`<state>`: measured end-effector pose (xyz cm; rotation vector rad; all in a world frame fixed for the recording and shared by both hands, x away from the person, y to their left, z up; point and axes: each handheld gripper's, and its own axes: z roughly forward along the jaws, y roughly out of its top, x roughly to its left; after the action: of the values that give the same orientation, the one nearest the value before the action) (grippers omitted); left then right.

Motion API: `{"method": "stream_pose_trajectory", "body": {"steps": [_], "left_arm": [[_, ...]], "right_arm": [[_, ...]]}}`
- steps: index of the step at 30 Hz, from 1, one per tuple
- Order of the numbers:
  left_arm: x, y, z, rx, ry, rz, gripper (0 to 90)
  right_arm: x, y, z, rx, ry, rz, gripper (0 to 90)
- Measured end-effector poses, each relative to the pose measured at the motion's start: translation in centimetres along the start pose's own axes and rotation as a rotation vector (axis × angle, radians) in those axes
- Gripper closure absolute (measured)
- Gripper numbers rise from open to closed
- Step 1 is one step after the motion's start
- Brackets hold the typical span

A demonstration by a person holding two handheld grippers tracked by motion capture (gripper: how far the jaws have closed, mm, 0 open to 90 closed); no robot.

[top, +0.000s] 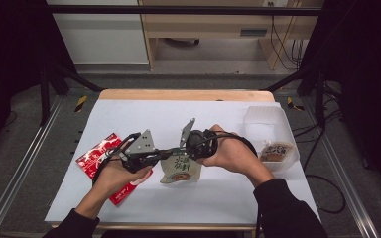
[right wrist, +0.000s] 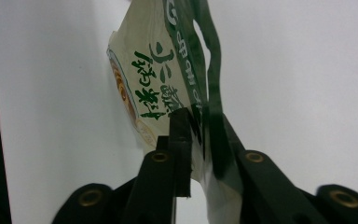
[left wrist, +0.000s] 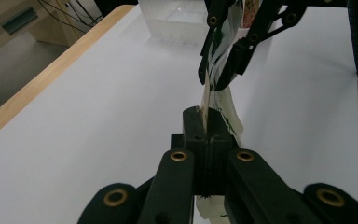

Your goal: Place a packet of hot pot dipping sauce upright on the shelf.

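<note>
Two tongs meet over the middle of the table (top: 144,111) in the high view: the left tongs (top: 164,152) and the right tongs (top: 184,148) both pinch the top edge of one cream packet (top: 180,169) with green lettering, which hangs between them just above the white surface. One red packet (top: 100,156) lies flat under the left hand (top: 113,173). One clear plastic box (top: 268,124) stands open at the right edge, with one more packet (top: 276,152) in it. The right hand (top: 233,154) is beside that box.

From the left gripper view, the left tongs (left wrist: 207,122) are clenched on the cream packet (left wrist: 223,109), its edge standing upright between the pads. Farther off, the right tongs (left wrist: 216,81) grip the same packet higher up, and the clear plastic box (left wrist: 175,21) sits behind.

From the right gripper view, the right tongs (right wrist: 201,122) are pressed onto the cream packet (right wrist: 154,74) at its green strip.
</note>
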<state>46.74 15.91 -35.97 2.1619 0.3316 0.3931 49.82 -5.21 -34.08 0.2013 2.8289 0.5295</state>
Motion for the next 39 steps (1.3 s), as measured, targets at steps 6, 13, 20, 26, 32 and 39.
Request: {"method": "stream_pose_trajectory", "body": {"steps": [6, 13, 20, 26, 32, 39], "left_arm": [[0.3, -0.2, -0.1, 0.002, 0.003, -0.02, 87.6], [0.8, -0.8, -0.2, -0.024, 0.029, -0.079, 40.0], [1.4, -2.8, -0.3, -0.007, 0.059, -0.12, 18.7], [1.7, -4.9, -0.1, 0.018, 0.1, -0.173, 9.4], [1.8, -7.2, 0.0, 0.054, 0.133, -0.206, 8.3], [1.7, -8.2, -0.4, 0.042, 0.179, -0.233, 7.5]], "right_arm": [[-0.1, -0.1, 0.0, -0.017, 0.018, 0.004, 89.9], [-0.6, -0.4, -0.1, -0.023, 0.018, 0.019, 90.0], [-1.1, -0.8, -0.8, -0.029, 0.021, 0.014, 90.0], [-1.5, -1.1, -1.8, -0.047, 0.019, 0.012, 90.0], [-1.5, -1.2, -3.1, -0.069, 0.017, -0.005, 90.0], [-1.8, -1.6, -4.5, -0.088, 0.002, -0.013, 90.0]]}}
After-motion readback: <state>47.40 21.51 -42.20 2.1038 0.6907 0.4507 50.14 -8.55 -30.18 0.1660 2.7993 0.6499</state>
